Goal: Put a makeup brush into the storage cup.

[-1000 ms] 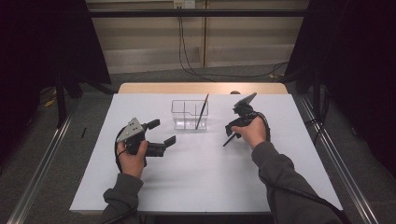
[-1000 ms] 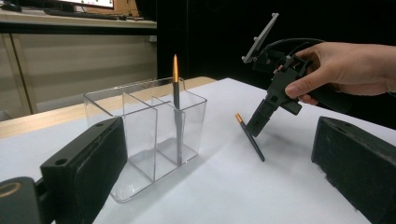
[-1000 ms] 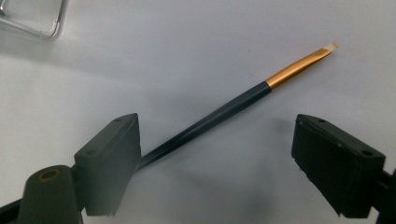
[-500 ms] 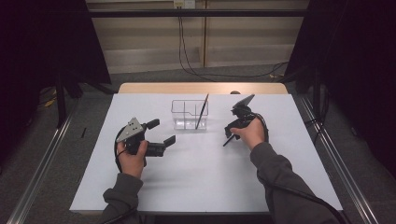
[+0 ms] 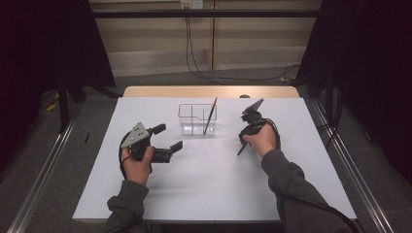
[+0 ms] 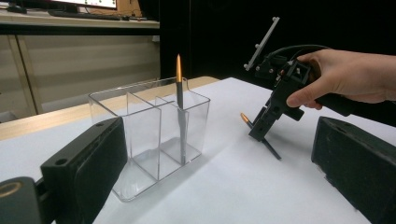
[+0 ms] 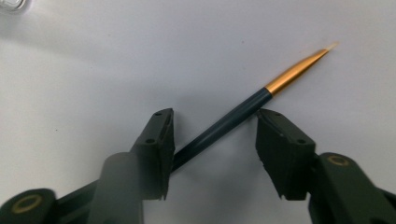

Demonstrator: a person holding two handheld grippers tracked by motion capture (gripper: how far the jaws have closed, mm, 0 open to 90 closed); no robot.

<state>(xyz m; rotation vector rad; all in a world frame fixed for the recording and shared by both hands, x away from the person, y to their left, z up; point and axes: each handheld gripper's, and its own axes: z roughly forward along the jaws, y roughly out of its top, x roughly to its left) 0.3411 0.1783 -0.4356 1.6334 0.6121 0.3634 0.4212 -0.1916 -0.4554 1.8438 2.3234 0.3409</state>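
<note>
A dark brush with a gold ferrule (image 7: 280, 79) lies slantwise on the white table (image 5: 209, 184). My right gripper (image 7: 214, 119) points down over the brush, which lies between the jaws. They have just been closing and still stand apart, so it is open. The left gripper view shows that gripper (image 6: 261, 130) tilted over the brush (image 6: 268, 148). A second brush (image 5: 210, 115) leans upright in a clear divided box (image 5: 194, 127). My left gripper (image 5: 167, 137) rests to the left of the box, open, nothing between its jaws.
The clear box (image 6: 144, 135) has several compartments, and the standing brush (image 6: 180, 93) is in the end one, on the right in the left gripper view. A wooden strip (image 5: 209, 91) runs along the table's far edge. Metal rails (image 5: 43, 170) flank the table.
</note>
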